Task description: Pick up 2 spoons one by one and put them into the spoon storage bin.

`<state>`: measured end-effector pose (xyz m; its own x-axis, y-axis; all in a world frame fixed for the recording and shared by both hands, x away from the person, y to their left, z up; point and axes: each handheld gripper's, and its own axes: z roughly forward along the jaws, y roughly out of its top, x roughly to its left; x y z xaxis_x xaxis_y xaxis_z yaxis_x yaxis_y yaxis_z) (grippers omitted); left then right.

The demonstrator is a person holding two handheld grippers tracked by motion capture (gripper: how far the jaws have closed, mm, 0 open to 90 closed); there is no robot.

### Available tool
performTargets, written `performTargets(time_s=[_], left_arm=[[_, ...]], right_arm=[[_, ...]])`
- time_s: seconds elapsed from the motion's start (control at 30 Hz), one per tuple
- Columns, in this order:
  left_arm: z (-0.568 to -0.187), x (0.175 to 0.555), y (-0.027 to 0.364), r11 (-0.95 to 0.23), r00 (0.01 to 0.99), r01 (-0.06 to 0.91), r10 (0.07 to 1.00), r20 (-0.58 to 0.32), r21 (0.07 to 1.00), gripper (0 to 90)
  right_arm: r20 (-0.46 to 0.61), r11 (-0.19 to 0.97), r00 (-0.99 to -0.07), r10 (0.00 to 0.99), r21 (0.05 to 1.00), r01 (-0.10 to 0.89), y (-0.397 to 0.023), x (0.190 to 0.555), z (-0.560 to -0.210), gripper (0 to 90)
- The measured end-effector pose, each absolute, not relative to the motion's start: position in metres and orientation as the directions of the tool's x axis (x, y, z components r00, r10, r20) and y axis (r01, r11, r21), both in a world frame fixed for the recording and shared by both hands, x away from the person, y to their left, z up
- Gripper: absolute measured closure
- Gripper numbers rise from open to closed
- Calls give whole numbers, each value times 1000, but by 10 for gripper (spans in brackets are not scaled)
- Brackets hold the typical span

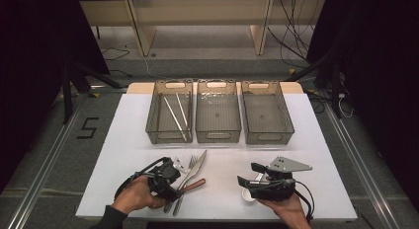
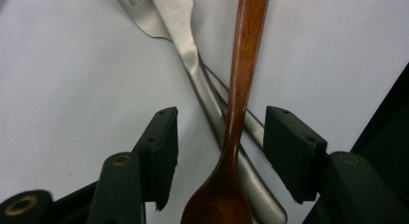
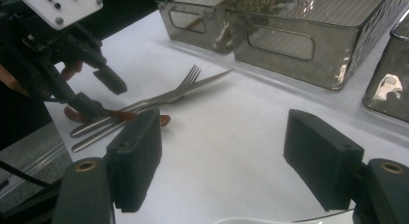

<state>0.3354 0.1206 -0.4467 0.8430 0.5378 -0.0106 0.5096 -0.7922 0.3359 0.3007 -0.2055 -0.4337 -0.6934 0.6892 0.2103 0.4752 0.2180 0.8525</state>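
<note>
My left gripper [image 2: 219, 151] has its fingers [image 2: 161, 151] half-spread astride the brown wooden spoon [image 2: 236, 113], pads not yet touching, low centre in the left gripper view. The spoon lies across the steel table knife [image 2: 185, 35] and steel fork [image 2: 132, 7] on the white tabletop [image 1: 128, 140], lower left of the high view. I reckon it's light, stiff and smooth, so I'd pinch the thin neck just above the bowl. My right gripper [image 3: 231, 161] waits with fingers wide, empty. Three clear plastic bins [image 1: 218, 135] sit upper centre.
</note>
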Motion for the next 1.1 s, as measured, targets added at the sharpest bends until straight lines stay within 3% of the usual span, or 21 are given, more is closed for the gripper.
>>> performTargets(time_s=[0.6,0.7,1.1], left_arm=[[-459,342,124,-789,839,528,542,-49,313,679],[-457,344,128,-783,836,534,546,-58,319,750],[-455,347,131,-762,819,564,564,-104,319,796]], right_arm=[[206,220,-692,691,853,473,-207,300,-434,303],[208,217,-691,692,853,474,-207,300,-434,303],[206,220,-691,692,852,474,-207,300,-434,303]])
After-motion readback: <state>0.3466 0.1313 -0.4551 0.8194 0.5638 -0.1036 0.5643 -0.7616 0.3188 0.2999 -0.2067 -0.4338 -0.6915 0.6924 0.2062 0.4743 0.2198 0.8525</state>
